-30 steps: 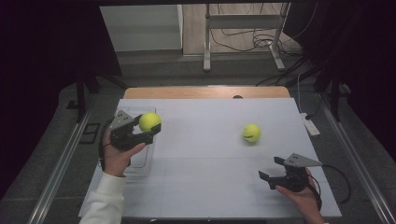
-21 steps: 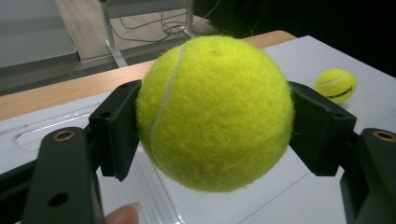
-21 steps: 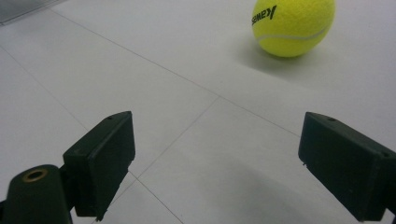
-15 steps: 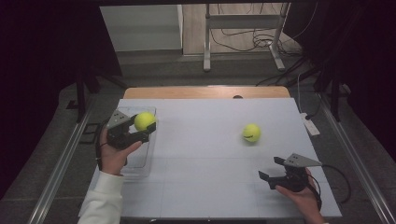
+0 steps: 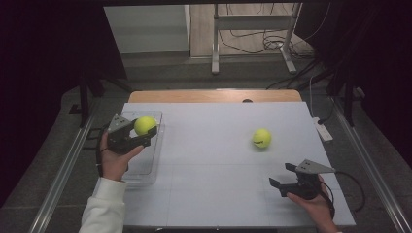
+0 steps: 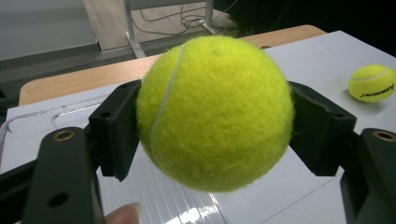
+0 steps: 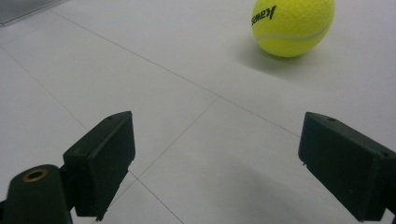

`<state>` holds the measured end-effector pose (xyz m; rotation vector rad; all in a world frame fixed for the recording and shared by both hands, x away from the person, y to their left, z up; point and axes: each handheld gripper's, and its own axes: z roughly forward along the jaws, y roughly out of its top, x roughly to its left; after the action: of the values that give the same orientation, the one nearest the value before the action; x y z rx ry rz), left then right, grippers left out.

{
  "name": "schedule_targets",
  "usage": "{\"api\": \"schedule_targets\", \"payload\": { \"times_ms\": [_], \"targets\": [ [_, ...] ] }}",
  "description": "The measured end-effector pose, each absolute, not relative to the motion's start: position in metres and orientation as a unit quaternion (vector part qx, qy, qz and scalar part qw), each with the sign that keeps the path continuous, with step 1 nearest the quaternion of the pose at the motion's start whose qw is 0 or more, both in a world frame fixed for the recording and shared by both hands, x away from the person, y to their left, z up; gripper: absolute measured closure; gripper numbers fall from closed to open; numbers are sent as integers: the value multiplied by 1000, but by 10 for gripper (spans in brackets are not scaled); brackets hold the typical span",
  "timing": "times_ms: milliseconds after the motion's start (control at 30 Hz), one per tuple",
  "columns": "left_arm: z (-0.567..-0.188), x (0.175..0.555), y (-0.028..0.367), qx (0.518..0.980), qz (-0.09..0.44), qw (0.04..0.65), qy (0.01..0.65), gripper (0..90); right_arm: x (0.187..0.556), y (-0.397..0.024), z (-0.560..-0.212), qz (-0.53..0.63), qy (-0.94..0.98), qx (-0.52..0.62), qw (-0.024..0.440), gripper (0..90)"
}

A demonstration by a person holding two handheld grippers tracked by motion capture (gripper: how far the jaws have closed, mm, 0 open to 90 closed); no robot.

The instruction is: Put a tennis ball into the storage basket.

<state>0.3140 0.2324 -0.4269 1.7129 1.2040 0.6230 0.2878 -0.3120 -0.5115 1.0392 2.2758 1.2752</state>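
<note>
1. A person sits at a white table (image 5: 218,160) and holds a black two-jaw gripper in each hand, forearms coming in from the near edge.

2. The left gripper (image 5: 145,132) sits at the left side of the table. Its jaws are clamped on a fuzzy yellow-green tennis ball with a white seam (image 5: 145,125), one black pad pressed against each side of the ball.

3. In the left gripper view, this held ball (image 6: 215,112) sits squarely between the two jaws and bulges well past them above and below. A fingertip shows at the bottom edge of that view.

4. The held ball hangs above a clear plastic rectangular tray (image 5: 150,162) that lies along the table's left edge. The ball is clear of the tray floor, over the tray's far end. The tray's ribbed transparent floor (image 6: 163,196) shows under the ball.

5. The right gripper (image 5: 286,178) rests low near the table's near right corner. Its jaws stand wide apart with only bare table between them.

6. A second yellow-green tennis ball with dark printed lettering (image 5: 262,138) lies on the table right of centre. It is beyond the right gripper and well apart from it.

7. In the right gripper view, this loose ball (image 7: 293,25) lies ahead of the parted jaws, nearer the right-hand one and touching neither.
</note>
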Motion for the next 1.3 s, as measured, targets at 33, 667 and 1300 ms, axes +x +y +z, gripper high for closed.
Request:
{"api": "schedule_targets", "payload": {
  "times_ms": [33, 667, 1300],
  "targets": [
    [-427, 315, 233, 696, 253, 460, 490, 262, 288, -312, -512, 448, 799, 366, 165, 116],
    [-436, 335, 249, 692, 251, 430, 522, 262, 288, -312, -511, 451, 798, 364, 164, 117],
    [-440, 359, 268, 686, 238, 400, 559, 262, 287, -311, -511, 453, 798, 363, 163, 117]
  ]
}}
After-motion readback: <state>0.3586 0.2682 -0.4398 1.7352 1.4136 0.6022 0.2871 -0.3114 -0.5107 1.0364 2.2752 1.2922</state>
